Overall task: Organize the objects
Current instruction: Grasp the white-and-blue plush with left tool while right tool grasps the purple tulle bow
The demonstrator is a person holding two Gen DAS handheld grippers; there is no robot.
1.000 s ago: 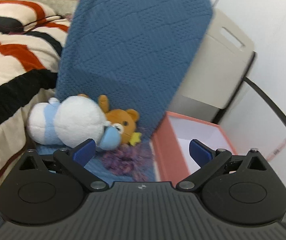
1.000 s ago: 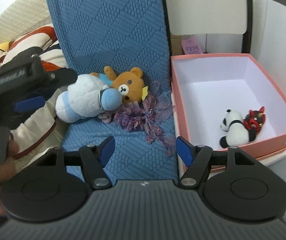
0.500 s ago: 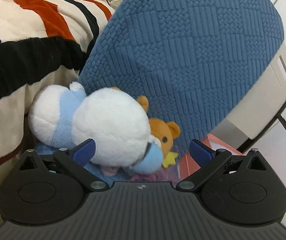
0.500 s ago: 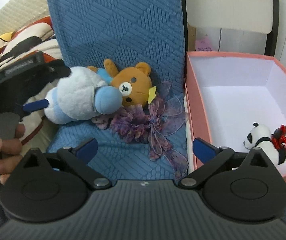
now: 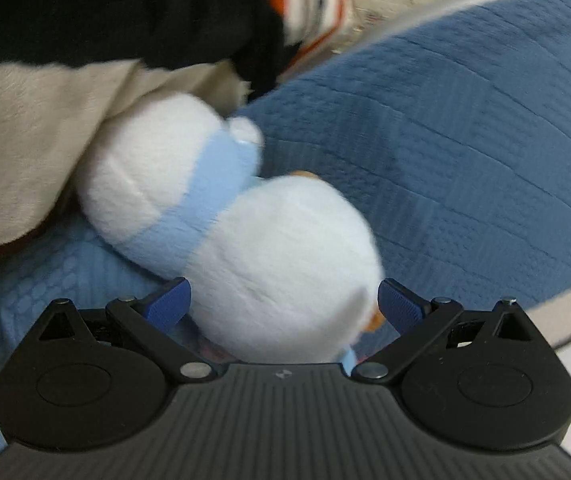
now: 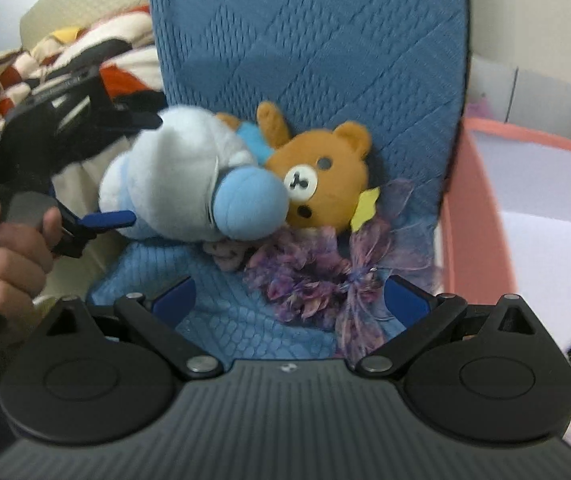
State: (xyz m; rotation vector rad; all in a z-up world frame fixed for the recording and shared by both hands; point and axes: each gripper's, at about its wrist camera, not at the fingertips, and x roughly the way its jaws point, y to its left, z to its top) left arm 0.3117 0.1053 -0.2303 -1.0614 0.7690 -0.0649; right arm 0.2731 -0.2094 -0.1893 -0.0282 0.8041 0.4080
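Fingers (image 5: pixel 167 304) of the left gripper (image 5: pixel 283 300) spread wide, straddling the soft, light white plush (image 5: pixel 285 264); squeeze its round middle at twelve o'clock.

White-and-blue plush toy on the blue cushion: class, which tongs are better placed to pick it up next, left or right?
Left. The left tongs are open with the white-and-blue plush toy between their fingertips. The right tongs are open over the purple ribbon flower, short of the toy.

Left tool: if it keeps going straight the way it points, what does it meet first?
The white and blue plush, most likely: it already sits between the open fingers of the left tool. Contact itself is unclear.
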